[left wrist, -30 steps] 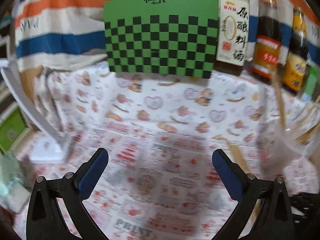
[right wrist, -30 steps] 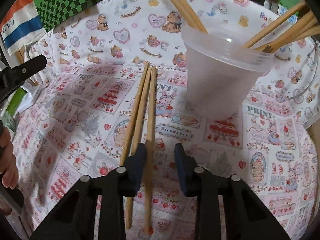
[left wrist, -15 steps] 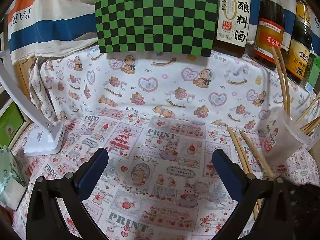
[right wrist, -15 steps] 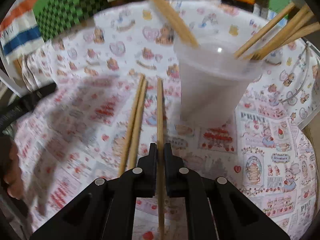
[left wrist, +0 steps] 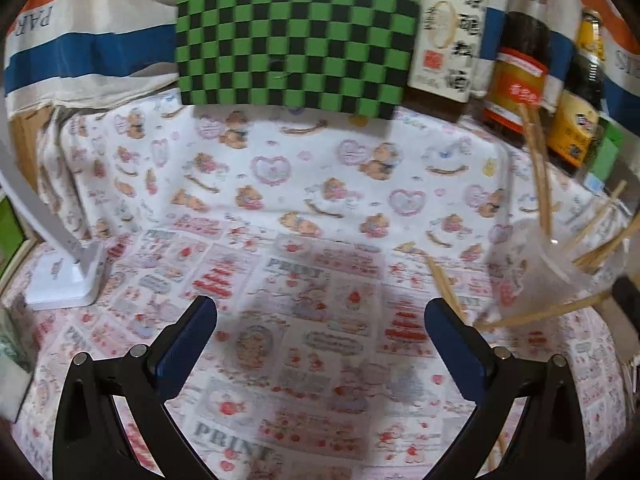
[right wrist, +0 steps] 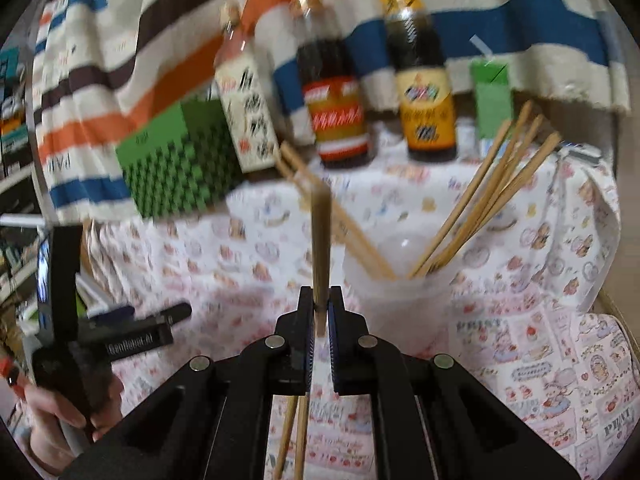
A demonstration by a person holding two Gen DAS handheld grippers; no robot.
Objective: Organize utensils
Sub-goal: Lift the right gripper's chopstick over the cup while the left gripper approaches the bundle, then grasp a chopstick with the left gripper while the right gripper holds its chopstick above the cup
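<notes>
My right gripper (right wrist: 320,312) is shut on one wooden chopstick (right wrist: 321,240), held clear of the cloth with its far end pointing up and away. Just right of it stands a clear plastic cup (right wrist: 400,300) with several chopsticks (right wrist: 488,200) leaning in it. Two more chopsticks (right wrist: 297,432) lie on the printed cloth under the gripper. My left gripper (left wrist: 316,316) hangs open over bare cloth with nothing between its fingers. In the left wrist view the cup (left wrist: 548,268) is at the right edge, and the loose chopsticks (left wrist: 442,282) lie beside its right fingertip.
Three sauce bottles (right wrist: 336,92), a green carton (right wrist: 490,96) and a green checkered board (left wrist: 296,44) line the back against a striped cloth. A white lamp base (left wrist: 64,276) sits at the left. A hand (right wrist: 60,420) holds the left gripper.
The right gripper closed on one of the three lying chopsticks and lifted it, tilting upward toward the cup. The other two stay on the cloth. The left gripper stayed open, barely moving.
</notes>
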